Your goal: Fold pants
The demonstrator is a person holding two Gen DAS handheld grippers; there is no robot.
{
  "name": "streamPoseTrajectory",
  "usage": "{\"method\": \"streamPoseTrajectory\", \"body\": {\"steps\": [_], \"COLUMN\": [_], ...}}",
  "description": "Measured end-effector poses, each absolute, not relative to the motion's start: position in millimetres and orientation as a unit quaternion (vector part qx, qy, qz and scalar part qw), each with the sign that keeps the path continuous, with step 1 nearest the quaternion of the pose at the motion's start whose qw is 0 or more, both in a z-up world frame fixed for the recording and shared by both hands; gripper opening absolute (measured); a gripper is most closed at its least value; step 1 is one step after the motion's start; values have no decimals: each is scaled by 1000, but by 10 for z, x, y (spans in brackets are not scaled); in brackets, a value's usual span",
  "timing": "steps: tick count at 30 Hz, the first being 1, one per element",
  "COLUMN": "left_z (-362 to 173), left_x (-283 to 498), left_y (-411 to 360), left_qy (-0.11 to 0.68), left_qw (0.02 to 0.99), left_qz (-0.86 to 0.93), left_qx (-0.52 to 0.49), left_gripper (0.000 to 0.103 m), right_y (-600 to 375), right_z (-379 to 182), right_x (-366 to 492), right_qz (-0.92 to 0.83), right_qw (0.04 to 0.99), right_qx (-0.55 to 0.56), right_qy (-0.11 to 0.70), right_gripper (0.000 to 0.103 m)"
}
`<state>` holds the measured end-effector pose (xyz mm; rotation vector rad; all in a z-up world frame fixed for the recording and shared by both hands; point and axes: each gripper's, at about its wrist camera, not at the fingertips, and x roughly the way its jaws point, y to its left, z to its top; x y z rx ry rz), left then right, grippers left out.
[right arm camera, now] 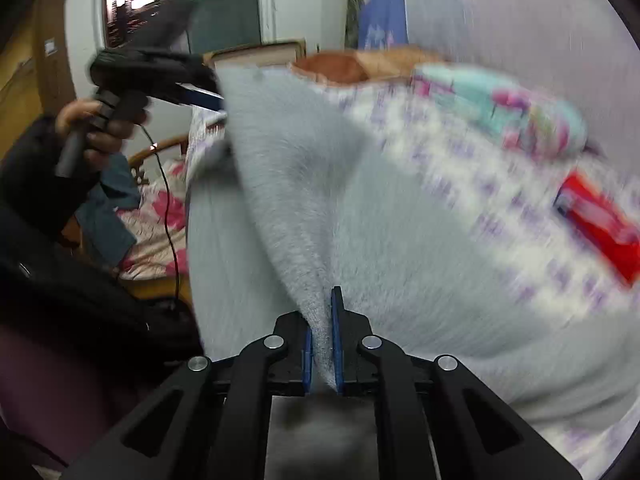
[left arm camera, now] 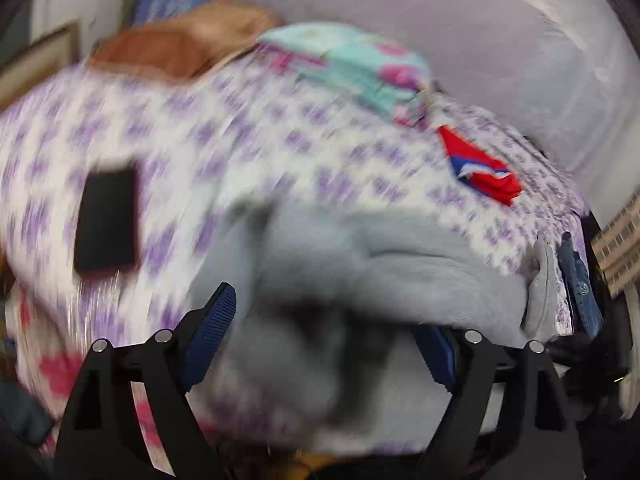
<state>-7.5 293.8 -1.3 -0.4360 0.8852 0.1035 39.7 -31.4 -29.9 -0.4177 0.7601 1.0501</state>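
Observation:
The pants are light grey fleece and lie bunched on a bed with a purple-patterned sheet. In the left wrist view my left gripper has its blue pads wide apart, with grey cloth lying between and over them; the right pad is partly hidden by cloth. In the right wrist view my right gripper is shut on a raised fold of the pants. The left gripper shows there at the upper left, at the far corner of the lifted cloth. Both views are blurred.
On the bed lie a black rectangle, a red and blue cloth, a folded turquoise and pink blanket and a brown pillow. A pale wall stands behind. A cable hangs at the left.

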Motion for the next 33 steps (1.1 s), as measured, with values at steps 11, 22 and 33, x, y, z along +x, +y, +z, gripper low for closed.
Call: {"method": "streamPoseTrajectory", "body": {"steps": [11,22,33], "left_z": [-200,-77,-43], "left_x": [-351,-304,223], "left_y": [2941,3005,3057], "left_qy": [397,376,373], "left_qw": [840,823,848], "left_qz": [0,5,35], "left_qx": [-370,-425,-374], "left_gripper": [86,94,21], "right_y": [-376,-452,-459], "right_z": [-408,-486,-470], "right_x": [417,425,412], "right_qz": [483,479,479], "right_qw": [787,789,791], "right_qx": [-149,-140,-143], "right_qy": [353,359,353], "right_gripper": [10,10,10]}}
